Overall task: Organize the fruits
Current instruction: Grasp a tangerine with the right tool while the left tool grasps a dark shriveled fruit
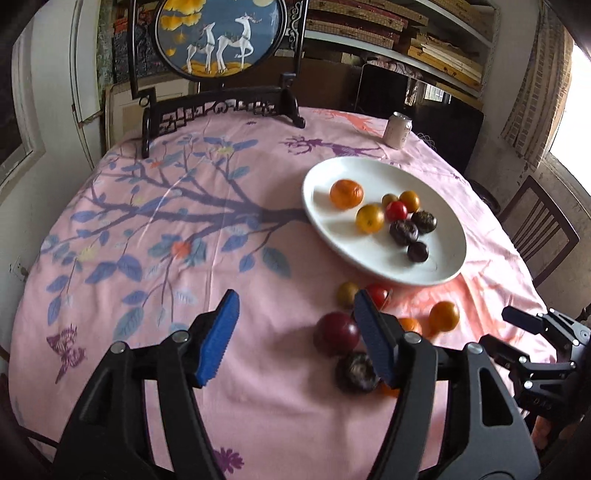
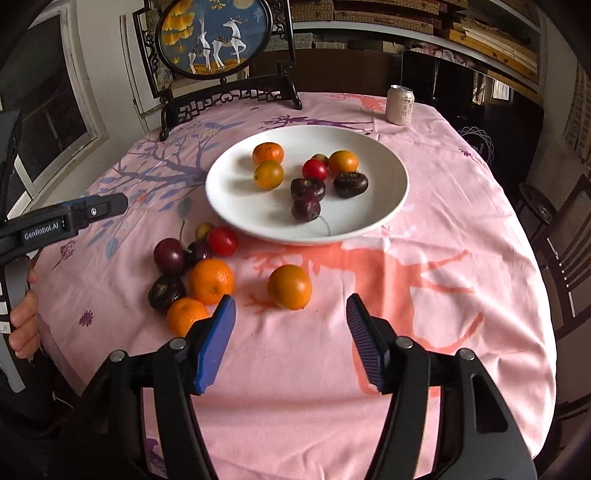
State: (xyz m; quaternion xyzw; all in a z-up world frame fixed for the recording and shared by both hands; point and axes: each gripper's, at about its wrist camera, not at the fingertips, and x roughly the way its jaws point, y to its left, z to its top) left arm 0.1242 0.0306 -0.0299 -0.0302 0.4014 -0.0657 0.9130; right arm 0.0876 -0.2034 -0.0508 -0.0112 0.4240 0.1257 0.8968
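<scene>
Right now both grippers hang over the bench (image 2: 461, 229), which is draped in a pink cloth printed with a purple tree. Left gripper (image 1: 295, 332) has its blue pads parted about halfway with nothing pinched between them; only bare cloth shows in the gap, and a dark red plum (image 1: 336, 333) sits just outside its right-hand pad. Right gripper (image 2: 291, 332) is the same story, jaws standing apart and empty, aimed down at the cloth, with a loose orange fruit (image 2: 290, 287) lying just ahead of the gap and touching neither pad. Over on the white plate (image 2: 236, 199), farther back on the bench, eight fruits are already gathered: a mandarin (image 2: 268, 153), a yellow-orange fruit (image 2: 268, 175) just in front of it, a red cherry tomato (image 2: 314, 170), another orange one (image 2: 343, 162), a small brownish fruit half hidden behind the tomato, and three dark purple fruits (image 2: 307, 189) bunched toward the plate's near side. Off the plate, on the cloth to its near left, a loose pile waits: a big mandarin (image 2: 211, 281), a smaller one (image 2: 185, 318) tucked against the right gripper's left pad, a second dark wrinkled fruit (image 2: 166, 292), a red tomato (image 2: 223, 240), cherries with stems. A drinks can (image 2: 400, 105) stands upright at the far edge, well apart from the plate, and a framed deer screen (image 2: 214, 35) stands at the back.
</scene>
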